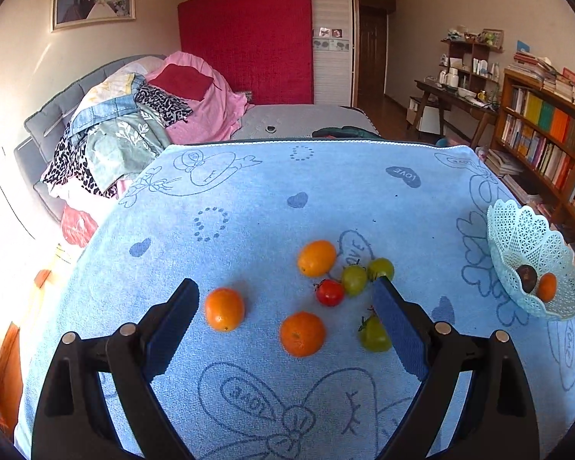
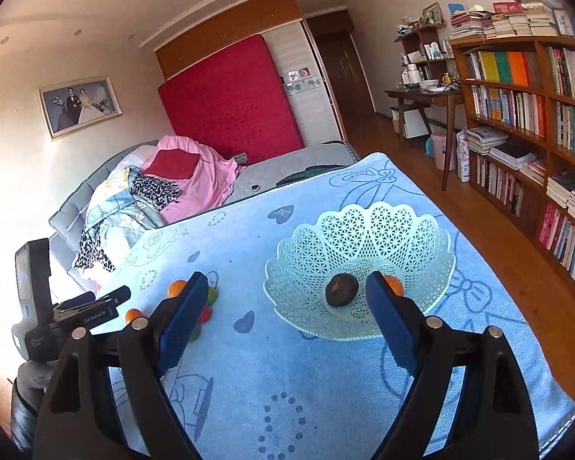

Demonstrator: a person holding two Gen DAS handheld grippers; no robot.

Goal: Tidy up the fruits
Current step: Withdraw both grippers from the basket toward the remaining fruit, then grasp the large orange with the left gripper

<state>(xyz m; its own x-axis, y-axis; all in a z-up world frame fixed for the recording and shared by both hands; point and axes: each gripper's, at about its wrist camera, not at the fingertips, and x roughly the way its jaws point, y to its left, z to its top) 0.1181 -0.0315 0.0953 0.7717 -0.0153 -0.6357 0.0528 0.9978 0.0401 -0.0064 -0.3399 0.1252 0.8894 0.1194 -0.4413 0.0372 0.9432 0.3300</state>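
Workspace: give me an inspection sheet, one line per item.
Surface: blue towel with heart and LOVE prints covers the table.
Job's things: lace basket holds a dark fruit and an orange; three oranges, three green tomatoes and a red tomato lie loose on the towel.
Clutter: nothing seen.
Grippers: left tongs open, empty, over the loose fruit; right tongs open, empty, facing the basket.
Cables: nothing seen.
Surroundings: bed with piled clothes, bookshelf.
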